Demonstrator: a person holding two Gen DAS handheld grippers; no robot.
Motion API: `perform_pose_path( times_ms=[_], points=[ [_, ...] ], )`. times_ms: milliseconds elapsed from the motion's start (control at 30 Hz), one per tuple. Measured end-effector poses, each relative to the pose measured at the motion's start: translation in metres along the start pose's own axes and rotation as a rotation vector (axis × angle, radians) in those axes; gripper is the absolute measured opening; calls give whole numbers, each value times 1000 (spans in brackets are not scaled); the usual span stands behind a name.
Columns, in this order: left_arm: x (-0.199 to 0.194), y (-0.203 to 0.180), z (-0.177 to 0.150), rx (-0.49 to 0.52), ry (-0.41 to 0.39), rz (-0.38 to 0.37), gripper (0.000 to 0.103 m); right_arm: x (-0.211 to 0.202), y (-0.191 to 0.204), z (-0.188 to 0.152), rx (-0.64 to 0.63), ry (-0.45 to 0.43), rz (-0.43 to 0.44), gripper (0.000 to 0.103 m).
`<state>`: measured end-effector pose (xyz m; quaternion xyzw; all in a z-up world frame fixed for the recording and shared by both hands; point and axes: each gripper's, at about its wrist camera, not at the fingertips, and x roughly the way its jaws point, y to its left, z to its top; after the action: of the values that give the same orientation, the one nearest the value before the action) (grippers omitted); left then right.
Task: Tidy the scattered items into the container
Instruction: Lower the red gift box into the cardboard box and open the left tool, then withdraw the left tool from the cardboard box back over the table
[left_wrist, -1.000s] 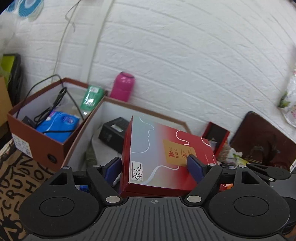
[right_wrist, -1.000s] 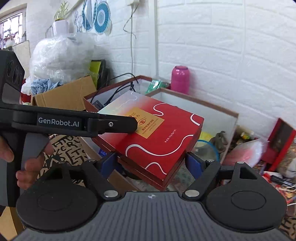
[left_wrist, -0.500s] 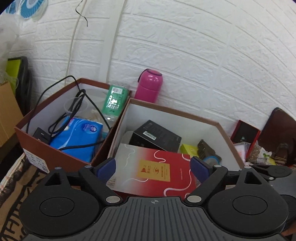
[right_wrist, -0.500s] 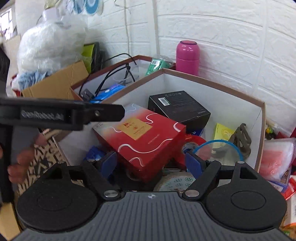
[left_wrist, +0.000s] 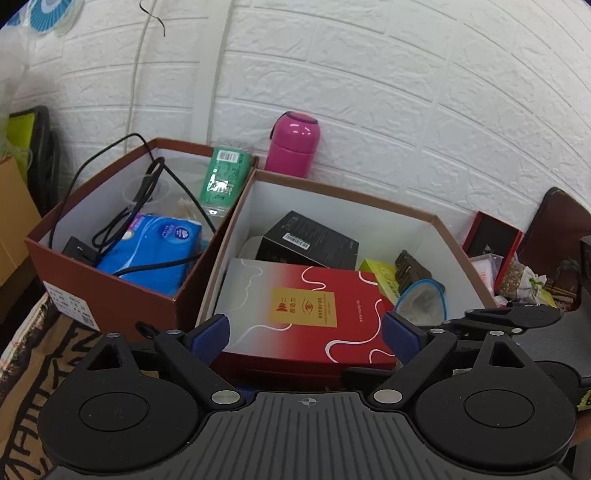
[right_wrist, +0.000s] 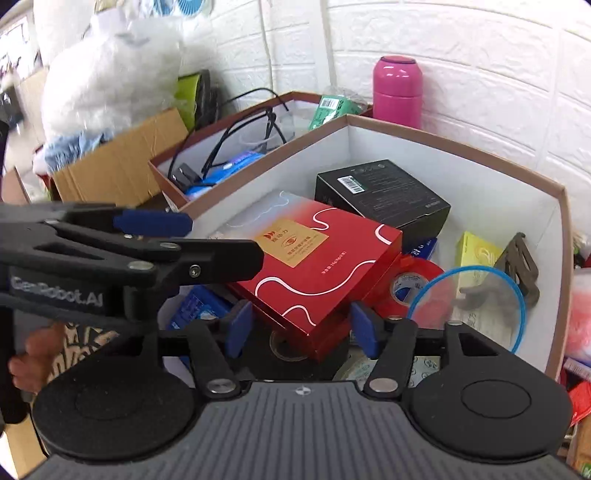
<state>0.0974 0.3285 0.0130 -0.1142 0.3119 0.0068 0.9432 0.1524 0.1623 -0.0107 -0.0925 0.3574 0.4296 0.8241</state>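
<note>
A flat red and white gift box (left_wrist: 306, 314) (right_wrist: 314, 254) lies tilted inside the large white-walled container (left_wrist: 417, 218) (right_wrist: 480, 173), on top of other items. My left gripper (left_wrist: 304, 334) is open, its blue pads spread wider than the box's near edge. My right gripper (right_wrist: 301, 328) is narrower, its pads at either side of the box's near corner; contact is not clear. The left gripper's fingers (right_wrist: 151, 221) also show at the left of the right wrist view.
In the container lie a black box (right_wrist: 384, 192), red tape roll (right_wrist: 417, 280), blue-rimmed lid (right_wrist: 469, 306), yellow box (right_wrist: 476, 254) and dark hook (right_wrist: 517, 266). A second box (left_wrist: 92, 266) to the left holds cables and tissues. A pink bottle (left_wrist: 293, 144) stands by the brick wall.
The red box has gone from held above the container down into it. The left gripper has opened and let go. The right gripper's pads have come closer together around the box's corner.
</note>
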Motion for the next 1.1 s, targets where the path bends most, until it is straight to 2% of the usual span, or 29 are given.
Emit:
perform_pose_path(
  times_ms=[100, 167, 300, 533, 733, 933, 1100],
  points=[
    [-7, -9, -2, -9, -5, 14, 100, -13, 5, -5, -30, -28, -45, 93],
    [-15, -19, -4, -4, -12, 38, 103, -25, 6, -7, -30, -45, -37, 101],
    [-36, -49, -6, 56, -42, 82, 103, -57, 5, -14, -12, -94, -10, 103],
    [-64, -113, -20, 118, -58, 68, 103, -121, -1, -47, 25, -197, -91, 103],
    [-74, -163, -52, 137, -31, 20, 103, -164, -5, -91, 48, -248, -162, 103],
    [-75, -215, -106, 149, -18, -87, 103, -201, -14, -156, 85, -296, -258, 103],
    [-65, -253, -134, 143, -21, -193, 103, -228, -38, -201, 164, -338, -275, 103]
  ],
)
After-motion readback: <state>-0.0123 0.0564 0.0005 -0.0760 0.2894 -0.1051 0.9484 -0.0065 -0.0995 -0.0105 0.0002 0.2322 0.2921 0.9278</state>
